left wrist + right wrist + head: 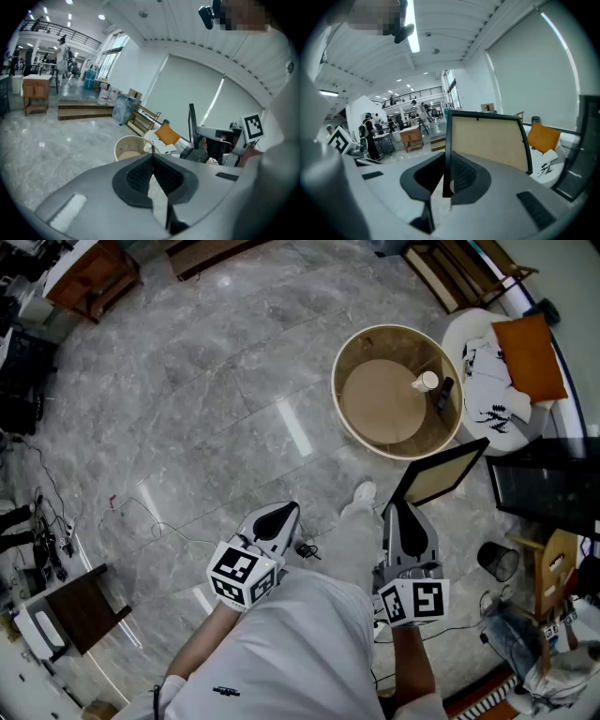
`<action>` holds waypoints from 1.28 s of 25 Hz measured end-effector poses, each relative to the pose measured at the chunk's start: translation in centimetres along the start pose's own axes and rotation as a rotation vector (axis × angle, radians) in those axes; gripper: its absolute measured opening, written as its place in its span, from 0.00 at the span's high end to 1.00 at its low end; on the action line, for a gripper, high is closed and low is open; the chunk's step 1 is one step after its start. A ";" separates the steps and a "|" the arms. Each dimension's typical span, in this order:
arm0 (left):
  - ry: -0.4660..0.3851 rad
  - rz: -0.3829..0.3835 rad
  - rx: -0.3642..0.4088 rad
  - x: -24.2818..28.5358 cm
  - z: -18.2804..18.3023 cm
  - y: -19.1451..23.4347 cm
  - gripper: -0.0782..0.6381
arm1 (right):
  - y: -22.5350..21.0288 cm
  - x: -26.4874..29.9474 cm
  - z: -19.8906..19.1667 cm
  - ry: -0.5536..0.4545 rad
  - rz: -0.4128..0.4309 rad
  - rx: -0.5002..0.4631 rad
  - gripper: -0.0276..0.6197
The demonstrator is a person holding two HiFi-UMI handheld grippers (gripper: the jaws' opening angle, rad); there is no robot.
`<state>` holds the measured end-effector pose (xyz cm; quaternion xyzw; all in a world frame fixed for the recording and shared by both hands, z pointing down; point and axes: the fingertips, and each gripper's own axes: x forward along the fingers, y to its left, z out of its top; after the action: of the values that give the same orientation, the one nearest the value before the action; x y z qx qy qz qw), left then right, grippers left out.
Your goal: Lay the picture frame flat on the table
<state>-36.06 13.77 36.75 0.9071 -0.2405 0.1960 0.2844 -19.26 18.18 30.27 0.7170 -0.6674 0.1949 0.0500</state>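
While the right gripper clamps one side edge of the frame, the frame stands upright in the air, over the floor and beside the round table. On the left gripper, the jaws are pressed together with nothing between them.

a white shirt, pale trousers, a white shoe; left gripper and right gripper are grey shells with black ribbed pads and black-and-white marker cubes.

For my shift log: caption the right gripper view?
Right gripper holds the picture frame by its black edge, brown backing toward the camera.
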 end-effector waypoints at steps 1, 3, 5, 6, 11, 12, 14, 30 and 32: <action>-0.003 -0.006 0.006 -0.5 -0.3 -1.3 0.88 | -0.3 -1.9 -0.4 0.010 -0.013 0.005 0.90; -0.004 -0.015 0.023 -1.3 -0.9 -3.7 0.88 | -1.0 -5.6 -1.3 0.030 -0.034 0.014 0.90; 0.003 -0.022 0.047 -1.5 -1.6 -5.9 0.88 | -1.9 -8.8 -2.6 0.046 -0.055 0.017 0.90; 0.007 -0.029 0.057 -1.5 -1.9 -7.1 0.88 | -2.4 -10.3 -3.3 0.055 -0.069 0.015 0.90; 0.016 -0.086 0.092 -0.9 -2.8 -13.7 0.88 | -4.3 -16.4 -5.2 0.074 -0.099 0.027 0.90; 0.019 -0.094 0.101 -0.6 -3.1 -14.9 0.88 | -4.6 -17.2 -5.4 0.070 -0.096 0.036 0.90; 0.025 -0.098 0.105 -0.3 -3.8 -16.7 0.88 | -5.5 -18.6 -5.8 0.055 -0.089 0.064 0.90; 0.011 0.037 0.156 1.0 -4.5 -22.8 0.88 | -12.2 -20.6 -4.6 -0.057 0.031 0.201 0.90; 0.000 0.042 0.163 1.6 -4.5 -23.7 0.88 | -12.8 -20.9 -4.5 -0.064 0.044 0.194 0.90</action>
<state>-22.80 33.12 30.92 0.9221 -0.2424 0.2208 0.2053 -8.37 40.65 29.56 0.7096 -0.6622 0.2367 -0.0452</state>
